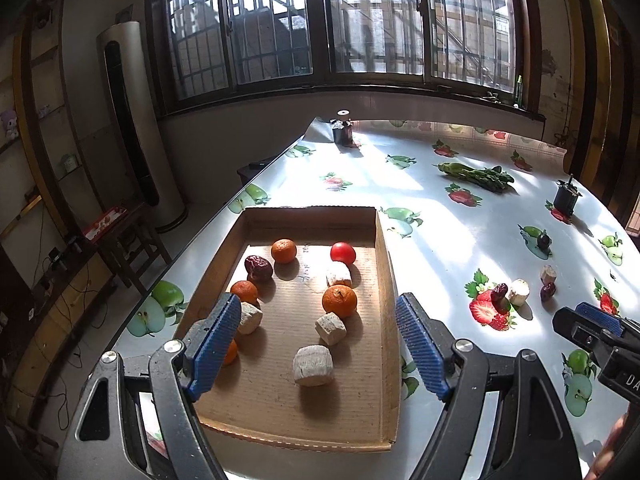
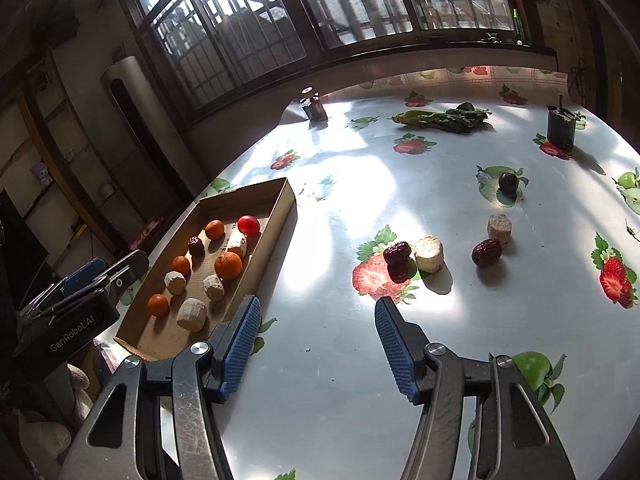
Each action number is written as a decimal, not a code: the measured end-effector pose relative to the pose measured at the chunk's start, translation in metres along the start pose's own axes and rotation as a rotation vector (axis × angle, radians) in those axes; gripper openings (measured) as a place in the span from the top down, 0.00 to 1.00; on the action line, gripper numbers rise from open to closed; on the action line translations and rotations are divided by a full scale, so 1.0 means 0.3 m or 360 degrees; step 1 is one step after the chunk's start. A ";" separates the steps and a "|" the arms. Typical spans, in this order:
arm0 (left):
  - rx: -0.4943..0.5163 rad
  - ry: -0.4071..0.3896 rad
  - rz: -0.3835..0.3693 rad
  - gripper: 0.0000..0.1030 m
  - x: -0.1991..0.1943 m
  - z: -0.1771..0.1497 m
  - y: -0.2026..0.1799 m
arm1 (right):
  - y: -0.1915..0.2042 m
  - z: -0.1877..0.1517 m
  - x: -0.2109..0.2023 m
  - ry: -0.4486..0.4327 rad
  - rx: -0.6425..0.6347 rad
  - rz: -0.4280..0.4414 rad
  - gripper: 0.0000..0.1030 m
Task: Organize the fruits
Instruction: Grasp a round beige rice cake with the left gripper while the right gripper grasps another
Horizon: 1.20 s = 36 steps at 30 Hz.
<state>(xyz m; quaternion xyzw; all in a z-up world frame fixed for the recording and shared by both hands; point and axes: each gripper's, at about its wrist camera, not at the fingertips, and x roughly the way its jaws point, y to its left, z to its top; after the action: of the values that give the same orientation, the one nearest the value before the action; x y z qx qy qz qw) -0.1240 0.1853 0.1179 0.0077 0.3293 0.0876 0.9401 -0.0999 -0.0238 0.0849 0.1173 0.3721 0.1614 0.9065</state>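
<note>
Both tools gape empty: left tool (image 1: 316,336) hangs over the shallow brown cardboard tray (image 1: 386,280) holding sorted fruit; right tool (image 2: 316,344) faces a wrinkled dark-red date (image 2: 397,259) loose on the fruit-print tabletop (image 2: 320,360), probably next.

Large barred window (image 1: 320,20) spans the far wall, dark frames, bright daylight beyond; a dark sill (image 1: 360,92) runs beneath it. Sunlight falls in patches across the table (image 1: 440,208), which carries a glossy white cloth printed with strawberries and green apples. Tall cylindrical floor air conditioner (image 1: 136,128) stands at far left, beside the window. Left wall holds wooden shelving (image 1: 40,120) with small items, among them a purple plush toy (image 1: 10,124). Below the shelves, a dark wooden stool (image 1: 128,240) with a red box (image 1: 105,222) on it. Cables trail over the floor (image 1: 80,320) at near left.
</note>
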 end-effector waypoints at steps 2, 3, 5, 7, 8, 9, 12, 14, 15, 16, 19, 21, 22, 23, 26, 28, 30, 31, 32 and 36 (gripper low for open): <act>-0.0001 0.0011 -0.0051 0.23 0.007 0.007 -0.013 | -0.078 0.038 -0.047 -0.0030 0.0021 -0.0072 0.38; 0.0002 0.0025 -0.0083 0.23 0.015 0.010 -0.026 | -0.118 0.054 -0.068 -0.0044 0.0033 -0.0116 0.38; 0.0023 0.0060 -0.0143 0.23 0.038 0.014 -0.064 | -0.212 0.093 -0.112 -0.0074 0.0068 -0.0246 0.36; 0.0049 0.0110 -0.0227 0.23 0.066 0.013 -0.116 | -0.295 0.119 -0.137 -0.0078 0.0096 -0.0353 0.34; 0.0058 0.0139 -0.0273 0.23 0.081 0.011 -0.142 | -0.330 0.131 -0.140 -0.0072 0.0103 -0.0391 0.34; 0.0071 0.0170 -0.0316 0.23 0.097 0.008 -0.171 | -0.361 0.138 -0.136 -0.0064 0.0113 -0.0427 0.34; 0.0127 0.0250 -0.0423 0.23 0.142 -0.008 -0.260 | -0.450 0.161 -0.086 0.0005 0.0167 -0.0478 0.34; 0.0172 0.0295 -0.0457 0.23 0.171 -0.019 -0.313 | -0.494 0.168 -0.037 0.0054 0.0215 -0.0450 0.34; 0.0189 0.0305 -0.0479 0.23 0.183 -0.025 -0.337 | -0.507 0.172 -0.010 0.0079 0.0232 -0.0436 0.34; 0.0199 0.0315 -0.0495 0.23 0.193 -0.029 -0.355 | -0.516 0.175 0.025 0.0107 0.0247 -0.0410 0.34; 0.0222 0.0343 -0.0571 0.23 0.217 -0.034 -0.396 | -0.521 0.187 0.116 0.0160 0.0272 -0.0344 0.34; 0.0232 0.0373 -0.0593 0.23 0.232 -0.035 -0.416 | -0.510 0.201 0.175 0.0197 0.0252 -0.0332 0.34; 0.0239 0.0380 -0.0599 0.23 0.239 -0.033 -0.423 | -0.503 0.206 0.204 0.0213 0.0245 -0.0337 0.34; 0.0247 0.0381 -0.0606 0.23 0.243 -0.031 -0.430 | -0.499 0.212 0.231 0.0230 0.0238 -0.0335 0.34; 0.0300 0.0380 -0.0638 0.23 0.254 -0.019 -0.462 | -0.483 0.217 0.303 0.0291 0.0192 -0.0380 0.34; 0.0339 0.0372 -0.0677 0.23 0.255 -0.006 -0.485 | -0.475 0.213 0.328 0.0311 0.0173 -0.0376 0.35; 0.0388 0.0347 -0.0720 0.23 0.261 0.007 -0.518 | -0.461 0.209 0.334 0.0301 0.0128 -0.0411 0.38; 0.0416 0.0332 -0.0742 0.23 0.264 0.012 -0.537 | -0.455 0.206 0.336 0.0304 0.0108 -0.0422 0.48; 0.0439 0.0319 -0.0763 0.23 0.269 0.016 -0.554 | -0.452 0.204 0.335 0.0300 0.0092 -0.0427 0.55; 0.0540 0.0341 -0.0849 0.28 0.316 0.023 -0.634 | -0.472 0.197 0.318 0.0290 0.0102 -0.0430 0.71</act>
<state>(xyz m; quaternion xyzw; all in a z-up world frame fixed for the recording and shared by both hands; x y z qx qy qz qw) -0.0166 0.0145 0.0512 0.0683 0.4266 -0.2174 0.8752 0.0353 -0.1233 0.0180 0.0800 0.4701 0.0361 0.8783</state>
